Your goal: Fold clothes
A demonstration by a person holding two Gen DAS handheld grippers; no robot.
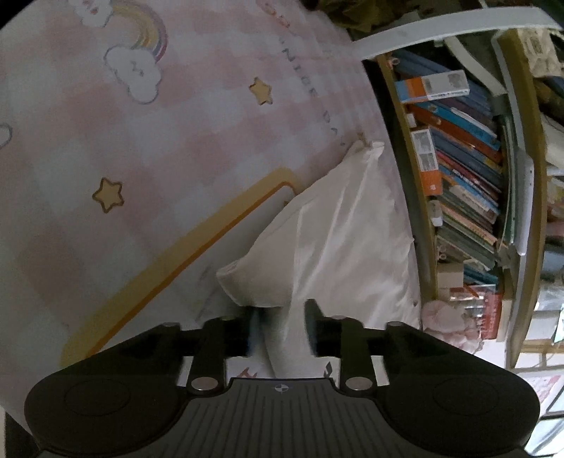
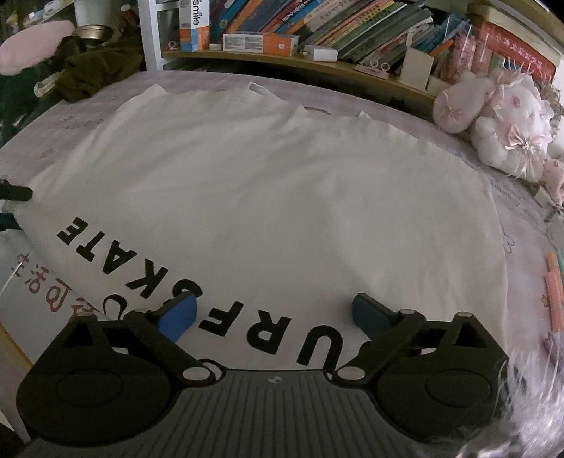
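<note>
Where the white shirt (image 2: 268, 197) lies spread on the bed (image 1: 105, 148), its lettered end is seen nearest the right tool (image 2: 273, 313) and its far hem toward the bookshelf (image 2: 317, 31). One shirt is counted, with two tools. The right tool is held wide open just over the black lettering, with nothing between its blue pads. An edge of the shirt is gripped by the left tool (image 1: 282, 327), whose jaws are drawn close on a raised fold of cloth; that tool shows at the shirt's left edge in the right view. The lifted edge lies leftward of the right tool, so the left is judged nearer any fold across. A plush toy (image 2: 500, 119) sits beside the shelf.
</note>
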